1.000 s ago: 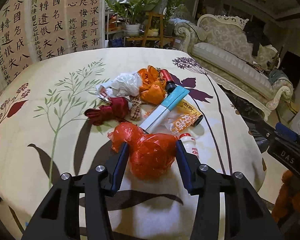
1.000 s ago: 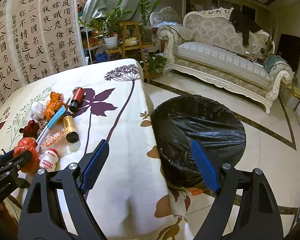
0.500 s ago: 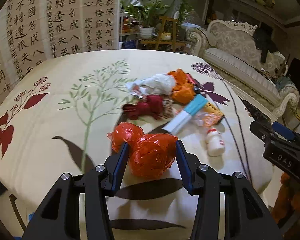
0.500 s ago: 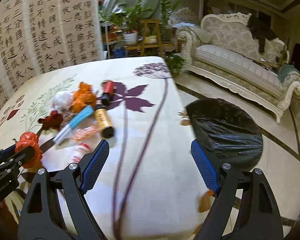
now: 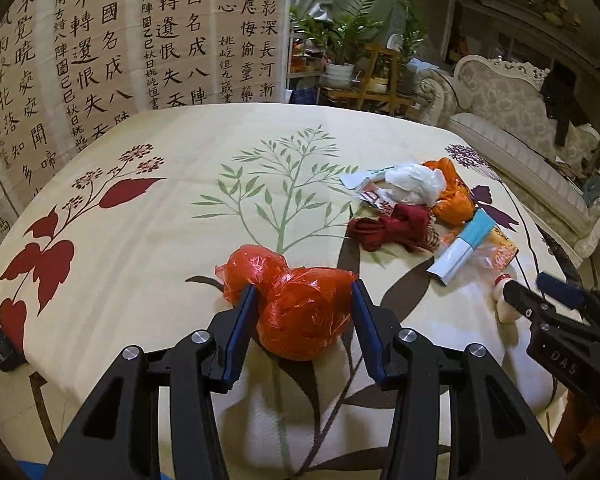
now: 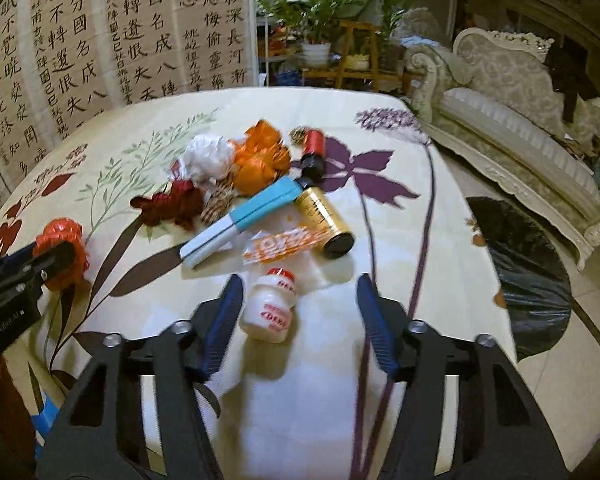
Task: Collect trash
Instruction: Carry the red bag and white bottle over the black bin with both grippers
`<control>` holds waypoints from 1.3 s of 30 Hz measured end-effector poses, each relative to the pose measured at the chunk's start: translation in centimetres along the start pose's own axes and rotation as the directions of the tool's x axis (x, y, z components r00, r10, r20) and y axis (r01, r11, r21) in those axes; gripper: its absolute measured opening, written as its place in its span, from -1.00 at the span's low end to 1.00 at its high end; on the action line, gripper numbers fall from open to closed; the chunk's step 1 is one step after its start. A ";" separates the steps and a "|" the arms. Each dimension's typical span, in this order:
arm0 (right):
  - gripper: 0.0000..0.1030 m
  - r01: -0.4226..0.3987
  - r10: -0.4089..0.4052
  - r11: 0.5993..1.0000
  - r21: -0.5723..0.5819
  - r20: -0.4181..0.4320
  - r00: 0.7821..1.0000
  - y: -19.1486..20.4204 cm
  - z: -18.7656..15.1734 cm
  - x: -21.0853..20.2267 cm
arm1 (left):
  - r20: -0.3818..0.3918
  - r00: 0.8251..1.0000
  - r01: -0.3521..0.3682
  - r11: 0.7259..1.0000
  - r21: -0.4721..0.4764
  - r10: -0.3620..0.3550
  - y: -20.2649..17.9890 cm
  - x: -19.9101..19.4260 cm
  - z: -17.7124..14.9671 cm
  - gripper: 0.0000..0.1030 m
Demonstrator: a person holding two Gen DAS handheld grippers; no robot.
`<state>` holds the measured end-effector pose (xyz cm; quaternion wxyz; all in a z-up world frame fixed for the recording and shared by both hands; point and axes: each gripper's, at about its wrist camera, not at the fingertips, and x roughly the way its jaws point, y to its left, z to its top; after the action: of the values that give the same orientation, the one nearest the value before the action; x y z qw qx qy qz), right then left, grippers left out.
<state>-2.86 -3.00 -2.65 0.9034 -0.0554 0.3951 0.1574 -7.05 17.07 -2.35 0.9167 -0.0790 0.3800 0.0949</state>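
My left gripper (image 5: 302, 300) is shut on a crumpled red plastic bag (image 5: 300, 312) and holds it above the near side of the table; it also shows in the right wrist view (image 6: 62, 252). My right gripper (image 6: 298, 300) is open, with a small white yogurt bottle (image 6: 270, 308) lying between its fingers, closer to the left one. A trash pile lies beyond: white crumpled paper (image 6: 208, 156), orange bag (image 6: 262, 162), dark red wrapper (image 6: 172, 206), blue-white box (image 6: 242, 222), gold can (image 6: 326, 222), red bottle (image 6: 313, 150), orange snack packet (image 6: 284, 244).
A floral cream tablecloth (image 5: 172, 208) covers the table. A bin lined with a black bag (image 6: 524, 272) stands on the floor at the table's right. A carved sofa (image 6: 512, 120) is behind it. A calligraphy screen (image 5: 100, 40) and potted plants (image 5: 340, 44) are at the back.
My left gripper has drawn back and to the left with the red bag, away from the pile. My right gripper has swung left from the bin to over the table, around the yogurt bottle.
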 end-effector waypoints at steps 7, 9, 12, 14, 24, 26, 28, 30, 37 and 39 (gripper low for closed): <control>-0.47 -0.027 0.027 1.000 0.010 -0.030 0.999 -0.3 -0.7 0.5 | -0.014 0.999 0.029 1.000 0.011 -0.029 -1.2 0.3 -0.4 -0.08; -0.48 -0.029 0.029 1.000 0.011 -0.028 0.999 -0.7 -1.0 0.3 | -0.016 0.999 0.038 0.999 0.018 -0.038 -1.7 0.3 -0.4 -0.08; -0.48 -0.029 0.030 0.999 0.017 -0.021 0.999 -1.2 -1.2 0.0 | -0.019 0.998 0.054 0.998 0.025 -0.053 -2.5 0.2 -0.5 -0.08; -0.48 -0.028 0.028 0.999 0.025 -0.010 1.000 -1.7 -1.3 -0.5 | -0.020 0.998 0.066 0.997 0.034 -0.065 -3.2 0.1 -0.5 -0.08; -0.48 0.056 -0.066 0.990 0.127 0.081 0.995 -7.3 -0.8 -3.7 | 0.017 0.985 0.167 0.979 0.118 -0.170 -9.1 -1.2 0.5 -0.08; -0.48 0.092 -0.108 0.984 0.155 0.094 0.990 -9.1 -0.8 -4.2 | 0.026 0.980 0.190 0.972 0.139 -0.196 -10.6 -1.3 0.8 -0.08; -0.48 0.124 -0.144 0.975 0.186 0.100 0.984 -11.0 -0.8 -4.5 | 0.031 0.976 0.210 0.965 0.155 -0.218 -12.0 -1.3 1.1 -0.08; -0.48 0.159 -0.185 0.962 0.220 0.100 0.978 -13.0 -0.9 -4.6 | 0.036 0.968 0.238 0.956 0.171 -0.247 -13.8 -1.0 1.4 -0.08; -0.48 0.246 -0.286 0.922 0.298 0.097 0.953 -19.0 -0.9 -4.1 | 0.028 0.948 0.304 0.924 0.234 -0.318 -19.8 0.2 2.5 -0.08; -0.48 0.259 -0.299 0.915 0.310 0.092 0.950 -20.2 -0.9 -3.7 | 0.019 0.943 0.315 0.914 0.256 -0.331 -21.5 0.7 2.7 -0.08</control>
<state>0.80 -23.14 -1.04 0.9396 0.0346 0.3390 -0.0304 0.31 -3.06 0.61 0.9337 -0.0218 0.3420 -0.1041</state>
